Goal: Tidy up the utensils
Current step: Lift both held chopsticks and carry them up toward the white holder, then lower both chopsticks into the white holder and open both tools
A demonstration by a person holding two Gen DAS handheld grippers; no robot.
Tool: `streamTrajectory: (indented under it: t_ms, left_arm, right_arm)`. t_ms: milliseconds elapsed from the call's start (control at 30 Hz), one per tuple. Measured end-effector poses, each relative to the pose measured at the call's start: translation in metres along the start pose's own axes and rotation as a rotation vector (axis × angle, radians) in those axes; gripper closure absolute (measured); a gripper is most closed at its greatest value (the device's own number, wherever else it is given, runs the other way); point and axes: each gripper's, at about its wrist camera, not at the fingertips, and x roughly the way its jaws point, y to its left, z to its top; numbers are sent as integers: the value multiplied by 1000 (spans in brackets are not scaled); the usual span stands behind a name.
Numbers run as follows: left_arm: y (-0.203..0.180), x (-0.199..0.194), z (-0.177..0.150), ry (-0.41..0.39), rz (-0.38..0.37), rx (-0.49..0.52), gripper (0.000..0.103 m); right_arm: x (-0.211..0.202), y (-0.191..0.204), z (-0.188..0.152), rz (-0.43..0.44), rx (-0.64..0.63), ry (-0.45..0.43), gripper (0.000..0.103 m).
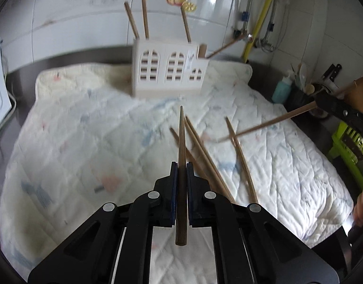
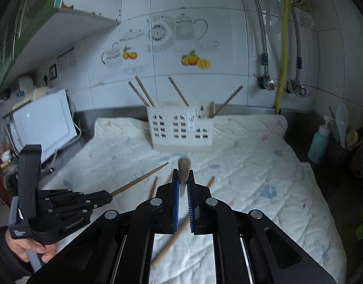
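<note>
Your left gripper [image 1: 181, 165] has its jaws clamped tight on a dark chopstick [image 1: 181, 142], which runs straight out between them and points at the white holder [image 1: 168, 68]. In the right wrist view that same left gripper [image 2: 105, 195] sits low on the left, a hand [image 2: 27, 248] on its handle, and the stick juts up and right toward the holder.

Your right gripper [image 2: 183, 177] also has its jaws closed on a lighter chopstick [image 2: 183, 168]: the blurred tip pokes out just above them, short of the holder's base, and the tail slants down-left behind the jaws. From the left wrist view the right gripper [image 1: 323, 103] is well to the right of the holder, with its stick angled down-left over the quilted mat [image 1: 74, 130].

The holder stands upright at the far side of the mat, against the tiled wall [image 2: 228, 11]. Chopsticks already stand in it [image 1: 144, 16]: two in the left compartment, one in the middle, one leaning out of the low right compartment.

Loose chopsticks [image 1: 240, 156] lie on the mat in front of the holder, just right of your left jaws; at least three, partly hidden.

The mat covers the worktop [image 2: 335, 189]. A teal bottle [image 2: 320, 142] stands right of the holder, off the mat.
</note>
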Motion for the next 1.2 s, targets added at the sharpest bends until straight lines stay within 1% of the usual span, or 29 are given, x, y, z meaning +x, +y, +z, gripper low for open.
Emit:
streamTrajectory:
  t_ms: [67, 133, 267, 367, 467, 567, 633, 733, 833, 867, 933, 1067, 1200]
  left_arm:
    - [3, 0, 7, -3, -15, -8, 98]
    - [8, -1, 16, -9, -45, -27, 98]
    - [6, -7, 36, -49, -47, 21, 98]
    - [9, -9, 49, -60, -56, 28, 98]
    - [15, -14, 70, -75, -74, 21, 98]
    - [19, -22, 99, -102, -64, 44, 98]
    - [22, -23, 115, -100, -68, 50, 98]
    - [25, -17, 138, -77, -50, 72, 98]
    - [27, -7, 158, -38, -7, 104, 98]
    - [26, -4, 165, -23, 20, 128, 98]
    - [26, 0, 175, 9, 51, 161, 98]
    - [31, 7, 197, 73, 95, 179, 98]
    - [26, 20, 215, 186, 91, 237, 97]
  right_arm:
    - [3, -3, 12, 22, 0, -4, 97]
    - [5, -6, 27, 41, -7, -11, 97]
    - [9, -14, 57, 73, -9, -29, 97]
    - [13, -19, 82, 76, -23, -51, 97]
    - [16, -23, 112, 63, -47, -78, 97]
    - [18, -28, 136, 39, -64, -112, 97]
    - [22, -31, 153, 27, -70, -130, 97]
    - [32, -36, 167, 14, -75, -142, 97]
    - [49, -40, 178, 0, -86, -143, 97]
    - [53, -40, 179, -4, -90, -140, 97]
    - [64, -41, 182, -21, -106, -131, 97]
    - [84, -43, 185, -24, -125, -102, 97]
    - [99, -46, 189, -17, -119, -77, 97]
